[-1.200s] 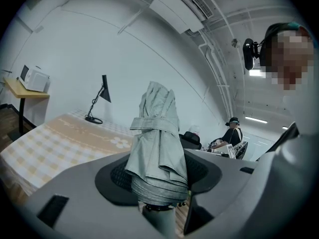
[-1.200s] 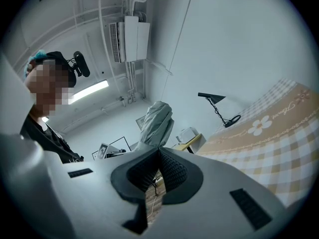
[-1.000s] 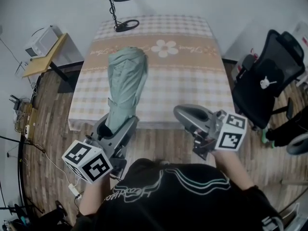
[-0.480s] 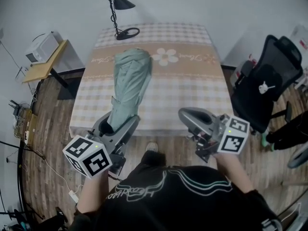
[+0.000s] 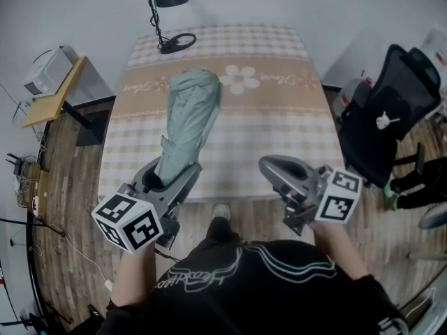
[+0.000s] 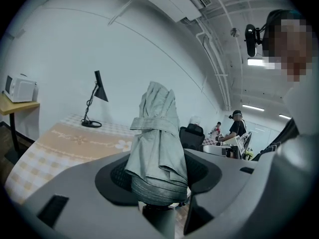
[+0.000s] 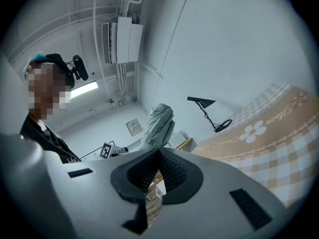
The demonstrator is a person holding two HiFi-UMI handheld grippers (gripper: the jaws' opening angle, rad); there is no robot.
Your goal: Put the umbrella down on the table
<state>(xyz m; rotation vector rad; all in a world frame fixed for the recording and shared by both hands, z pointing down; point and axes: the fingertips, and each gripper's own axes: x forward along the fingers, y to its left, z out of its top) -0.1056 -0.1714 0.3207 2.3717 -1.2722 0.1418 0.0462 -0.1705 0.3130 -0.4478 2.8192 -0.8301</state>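
Observation:
A folded grey-green umbrella (image 5: 187, 117) (image 6: 157, 133) is held by its lower end in my left gripper (image 5: 167, 176) (image 6: 159, 180), whose jaws are shut on it. It rises tilted from the gripper, over the near left part of the checked table (image 5: 272, 124) with a flower print. I cannot tell whether it touches the cloth. My right gripper (image 5: 271, 167) (image 7: 158, 166) hovers at the table's near edge, shut with nothing between its pads. In the right gripper view the umbrella (image 7: 159, 123) shows off to the left.
A black desk lamp (image 5: 159, 19) stands at the table's far left corner. A black office chair (image 5: 391, 117) is on the right. A small side table with a microwave (image 5: 45, 82) is on the left. Wooden floor surrounds the table.
The left gripper has carried the umbrella a little forward over the table. The right gripper has shifted slightly and stayed shut.

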